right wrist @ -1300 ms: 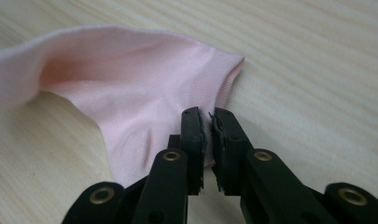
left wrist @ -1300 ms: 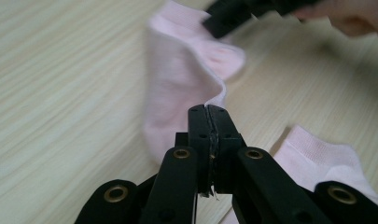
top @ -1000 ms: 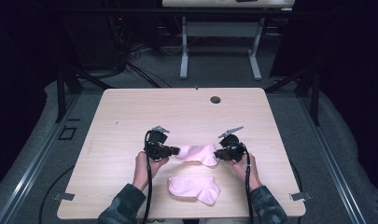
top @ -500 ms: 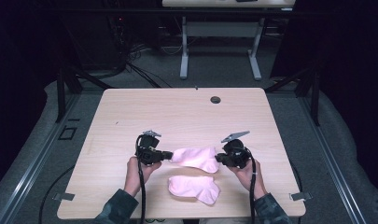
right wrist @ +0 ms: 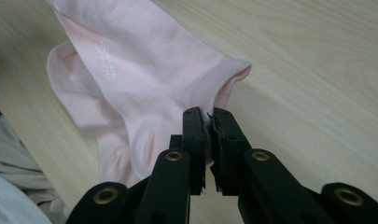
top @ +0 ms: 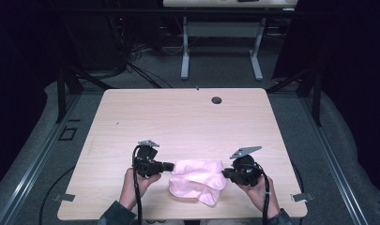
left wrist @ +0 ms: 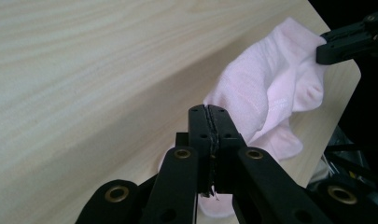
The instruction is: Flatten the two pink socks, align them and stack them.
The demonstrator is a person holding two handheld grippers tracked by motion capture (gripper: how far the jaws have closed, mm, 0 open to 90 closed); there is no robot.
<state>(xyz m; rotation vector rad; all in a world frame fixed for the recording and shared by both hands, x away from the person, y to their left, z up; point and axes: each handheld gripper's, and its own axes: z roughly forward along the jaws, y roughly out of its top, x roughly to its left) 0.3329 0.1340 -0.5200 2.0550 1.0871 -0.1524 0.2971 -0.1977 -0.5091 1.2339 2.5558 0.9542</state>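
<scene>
Two pale pink socks lie near the table's front edge. The upper sock (top: 197, 167) is stretched between both grippers and overlaps the lower sock (top: 199, 191). At its left end, my left gripper (top: 169, 165) is shut on the fabric; in the left gripper view the jaws (left wrist: 208, 116) are pressed together over the sock (left wrist: 266, 88), with the other gripper (left wrist: 350, 39) at its far end. My right gripper (top: 225, 173) is shut on the right end, pinching the cuff (right wrist: 209, 119) of the sock (right wrist: 144, 60).
The light wooden table (top: 178, 117) has a dark cable hole (top: 216, 100) near its far edge. The front edge lies just below the socks. A second table's white legs (top: 185, 56) stand beyond on the grey floor.
Both grippers have moved toward the front edge with the upper sock held between them. That sock now lies over the lower sock instead of behind it.
</scene>
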